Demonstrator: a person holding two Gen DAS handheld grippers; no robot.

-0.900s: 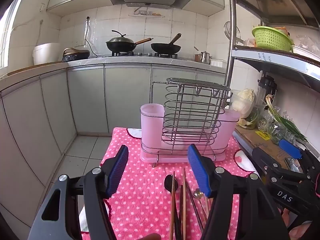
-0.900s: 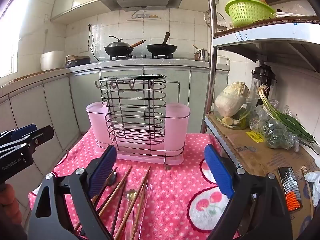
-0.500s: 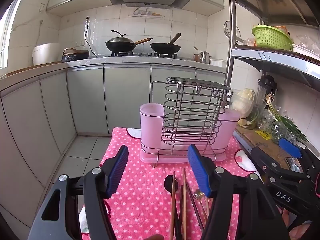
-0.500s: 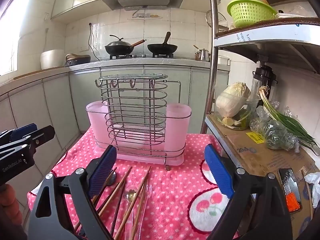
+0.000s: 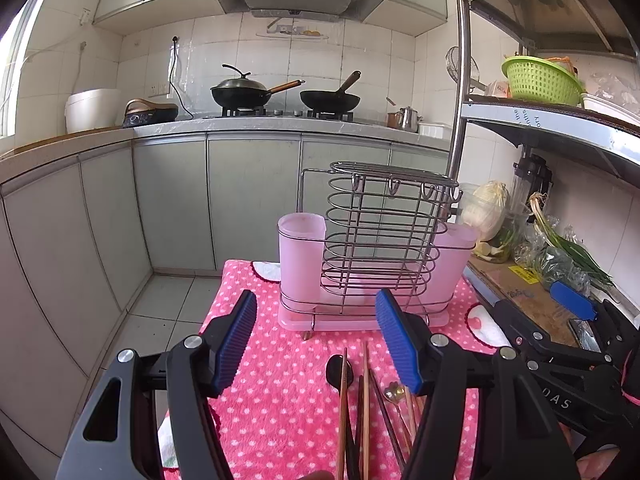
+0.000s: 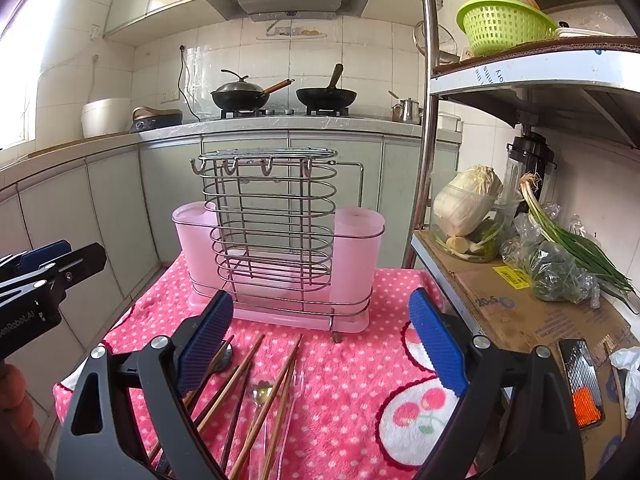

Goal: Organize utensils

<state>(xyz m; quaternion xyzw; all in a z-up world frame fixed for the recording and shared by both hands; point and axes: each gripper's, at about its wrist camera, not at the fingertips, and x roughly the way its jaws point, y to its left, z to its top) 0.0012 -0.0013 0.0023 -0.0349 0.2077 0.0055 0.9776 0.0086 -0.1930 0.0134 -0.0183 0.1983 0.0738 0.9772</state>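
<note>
Both tools held above the near part of the tabletop [image 6: 360, 364], under its pink dotted cloth. Left tool [image 5: 316, 344] spread wide, nothing between the blue pads; right tool [image 6: 322, 340] spread fully as well, also empty.

Utensils lying loose on the cloth, not yet sorted: wooden chopsticks [image 6: 256, 396], a gold spoon [image 6: 260, 394], a dark spoon [image 5: 339, 370]. Found at about 6 o'clock under the left tool, slightly toward its right pad, and at about 7 o'clock under the right tool, close below its left pad. Long axes running mostly from 6 toward 12 o'clock, so nearly along the fingers of each tool, fanned a little toward 1 o'clock in the right wrist view. Pink holder with wire rack [image 6: 276, 240] standing upright at 12 o'clock, beyond the tips of the chopsticks, a little apart from them.

Judged: left tool the nearer one, the bundle sitting almost directly between its pads; probably a drop straight down needed, and a pinch across the sticks.

Seen only in the right wrist view: the spread of single chopsticks and a clear, thin utensil [image 6: 292, 396] beside them, kind not possible to tell. Seen only in the left wrist view: the dark spoon's bowl in full, mostly hidden behind the pad in the other view.
</note>
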